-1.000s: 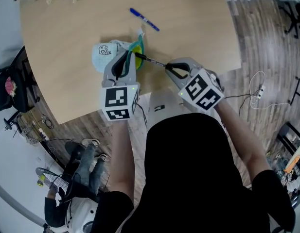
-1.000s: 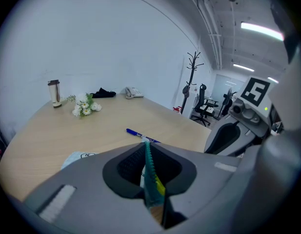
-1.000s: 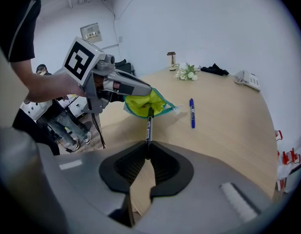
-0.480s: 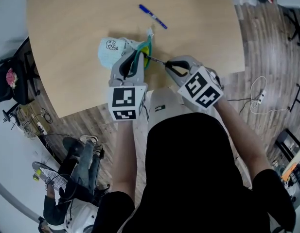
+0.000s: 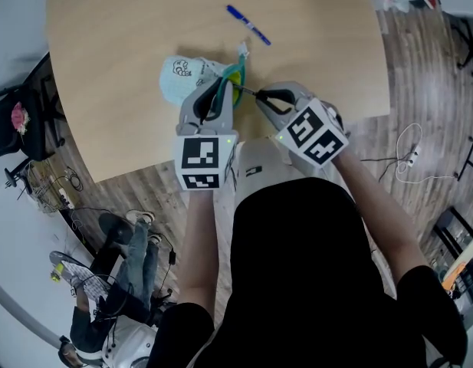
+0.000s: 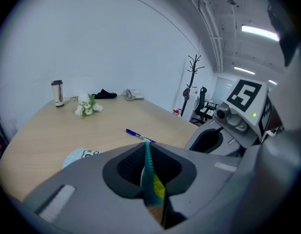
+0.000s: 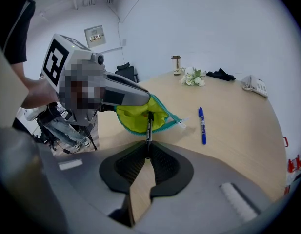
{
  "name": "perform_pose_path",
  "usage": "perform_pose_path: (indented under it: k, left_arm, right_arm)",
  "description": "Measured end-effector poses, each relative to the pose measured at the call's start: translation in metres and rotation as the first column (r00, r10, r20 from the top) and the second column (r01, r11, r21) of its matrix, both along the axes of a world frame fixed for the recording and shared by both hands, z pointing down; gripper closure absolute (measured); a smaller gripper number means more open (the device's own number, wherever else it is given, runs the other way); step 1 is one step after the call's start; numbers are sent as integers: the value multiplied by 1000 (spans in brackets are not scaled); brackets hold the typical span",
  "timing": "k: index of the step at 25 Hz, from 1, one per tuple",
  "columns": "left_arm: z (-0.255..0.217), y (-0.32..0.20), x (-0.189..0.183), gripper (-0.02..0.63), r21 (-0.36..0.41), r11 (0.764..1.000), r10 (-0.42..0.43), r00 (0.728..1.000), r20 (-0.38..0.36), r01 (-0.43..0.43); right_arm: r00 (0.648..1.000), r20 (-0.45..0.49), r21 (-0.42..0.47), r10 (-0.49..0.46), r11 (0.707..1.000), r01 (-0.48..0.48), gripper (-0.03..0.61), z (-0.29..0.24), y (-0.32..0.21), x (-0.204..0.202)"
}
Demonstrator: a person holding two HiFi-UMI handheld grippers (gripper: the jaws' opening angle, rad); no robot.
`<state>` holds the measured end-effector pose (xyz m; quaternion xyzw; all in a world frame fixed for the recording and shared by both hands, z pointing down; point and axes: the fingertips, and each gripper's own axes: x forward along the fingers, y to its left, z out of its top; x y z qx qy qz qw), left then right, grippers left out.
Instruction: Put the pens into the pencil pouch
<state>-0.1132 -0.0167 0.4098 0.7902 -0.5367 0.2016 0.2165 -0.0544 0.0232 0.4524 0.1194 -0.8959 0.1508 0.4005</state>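
A light blue pencil pouch (image 5: 179, 79) with a yellow-green lining (image 7: 135, 118) and a teal zipper lies on the wooden table (image 5: 106, 44). My left gripper (image 5: 223, 84) is shut on the pouch's zipper edge (image 6: 149, 174) and holds the mouth up and open. Just to its right, my right gripper (image 5: 259, 98) is shut on a black pen (image 7: 149, 126), whose far end pokes into the pouch's open mouth. A blue pen (image 5: 249, 25) lies loose on the table beyond the pouch, and it also shows in the right gripper view (image 7: 202, 125).
At the table's far side stand a small bunch of white flowers (image 6: 88, 107), a tumbler (image 6: 57, 92), a dark cloth (image 6: 105, 94) and a phone (image 7: 255, 87). The table's near edge (image 5: 144, 167) runs just under both grippers. A person's legs (image 5: 133, 271) show on the floor at the left.
My right gripper has moved left with the black pen, bringing its end into the pouch's mouth. The left gripper has kept its hold on the zipper edge.
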Motion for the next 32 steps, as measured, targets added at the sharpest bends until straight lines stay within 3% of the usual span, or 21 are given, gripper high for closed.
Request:
perform_pose_path:
  k: [32]
  left_arm:
    - [-1,-1,2,588,-16,1000,12,1000,-5,-12]
  right_arm:
    - [999,39,23,4,1000,-5,535,2,-27,-40]
